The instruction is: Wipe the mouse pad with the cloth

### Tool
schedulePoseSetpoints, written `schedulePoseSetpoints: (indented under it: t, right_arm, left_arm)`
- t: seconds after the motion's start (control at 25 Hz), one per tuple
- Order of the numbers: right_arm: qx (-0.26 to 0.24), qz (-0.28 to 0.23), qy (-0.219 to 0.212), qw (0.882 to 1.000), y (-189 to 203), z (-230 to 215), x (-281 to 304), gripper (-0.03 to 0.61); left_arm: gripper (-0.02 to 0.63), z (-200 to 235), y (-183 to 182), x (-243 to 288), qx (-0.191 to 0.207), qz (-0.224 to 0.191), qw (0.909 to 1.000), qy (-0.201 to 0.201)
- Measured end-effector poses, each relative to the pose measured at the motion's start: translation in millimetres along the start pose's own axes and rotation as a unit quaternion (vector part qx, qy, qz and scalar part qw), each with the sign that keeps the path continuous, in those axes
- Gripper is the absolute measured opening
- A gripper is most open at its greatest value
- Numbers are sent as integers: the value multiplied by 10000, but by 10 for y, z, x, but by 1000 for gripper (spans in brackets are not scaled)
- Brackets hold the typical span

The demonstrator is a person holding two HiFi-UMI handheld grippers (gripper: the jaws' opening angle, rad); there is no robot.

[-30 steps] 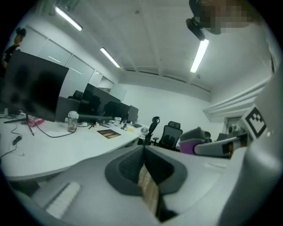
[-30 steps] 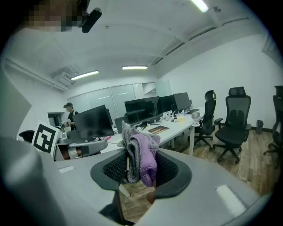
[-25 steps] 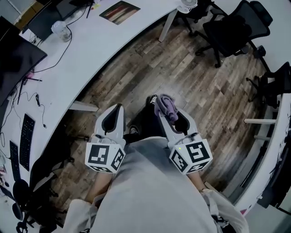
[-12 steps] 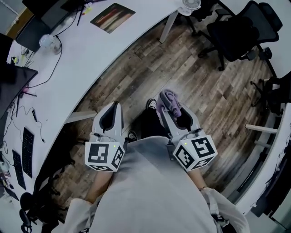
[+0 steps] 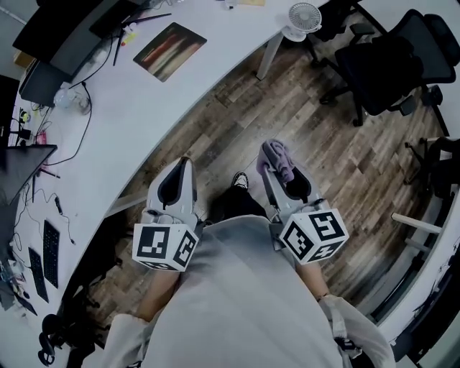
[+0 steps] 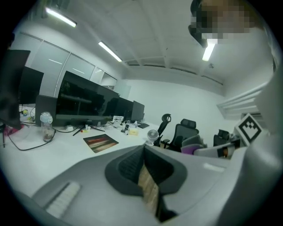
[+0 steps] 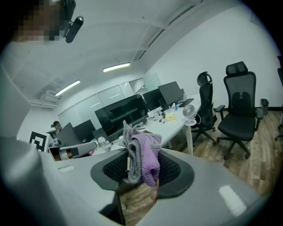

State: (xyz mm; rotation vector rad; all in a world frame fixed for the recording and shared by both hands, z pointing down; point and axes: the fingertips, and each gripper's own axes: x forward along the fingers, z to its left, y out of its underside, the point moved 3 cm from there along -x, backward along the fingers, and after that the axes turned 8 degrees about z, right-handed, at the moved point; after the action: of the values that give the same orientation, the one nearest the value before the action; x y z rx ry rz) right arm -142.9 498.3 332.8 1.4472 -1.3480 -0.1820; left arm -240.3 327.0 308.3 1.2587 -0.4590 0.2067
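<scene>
Right gripper (image 5: 280, 167) is seen clenched on a purple-and-grey cloth (image 5: 276, 154), which is bunched between its jaws and stands up above their tips; in the right gripper view the cloth (image 7: 142, 155) is pinched at the black pads of the right gripper (image 7: 139, 167) and a fold hangs down in front of them. Left gripper (image 5: 183, 168) is held just to the left of it, level with it and apart from it. In the left gripper view the jaws of the left gripper (image 6: 144, 155) are pressed together along one seam, and nothing is gripped between them. Both tools are held low in front of the person, above the wooden floor (image 5: 316, 129), with their marker cubes (image 5: 164, 246) nearest the body.

The mouse pad (image 5: 169, 50), dark with reddish and pale streaks, is laid flat on the long white desk (image 5: 136, 108) at the far left, well apart from the cloth and from both grippers. It is also caught in the left gripper view as the mouse pad (image 6: 101, 142), beyond the closed jaws. A small white fan (image 5: 304, 17) is stood on the far end of the desk, and a black office chair (image 5: 388, 61) is seen on the floor at the far right. A keyboard (image 5: 48, 251) is set on the desk at the near left.
</scene>
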Motion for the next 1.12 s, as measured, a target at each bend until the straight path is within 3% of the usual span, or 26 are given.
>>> schedulePoseSetpoints:
  t: [0.2, 0.6, 0.8, 1.12]
  right_arm:
    - [-134, 199, -424, 9988, -294, -374, 236, 178]
    - [-196, 672, -699, 9951, -544, -701, 710, 178]
    - [-555, 763, -844, 9920, -751, -693, 1007, 178]
    - [-1215, 963, -1083, 9820, -1218, -489, 1659, 178]
  left_arm:
    - [0, -160, -123, 566, 356, 366, 9985, -184]
    - [0, 80, -326, 967, -110, 309, 9960, -835]
    - [0, 285, -373, 1129, -273, 289, 9934, -1080]
    - [0, 699, -574, 1607, -506, 316, 9921, -1104]
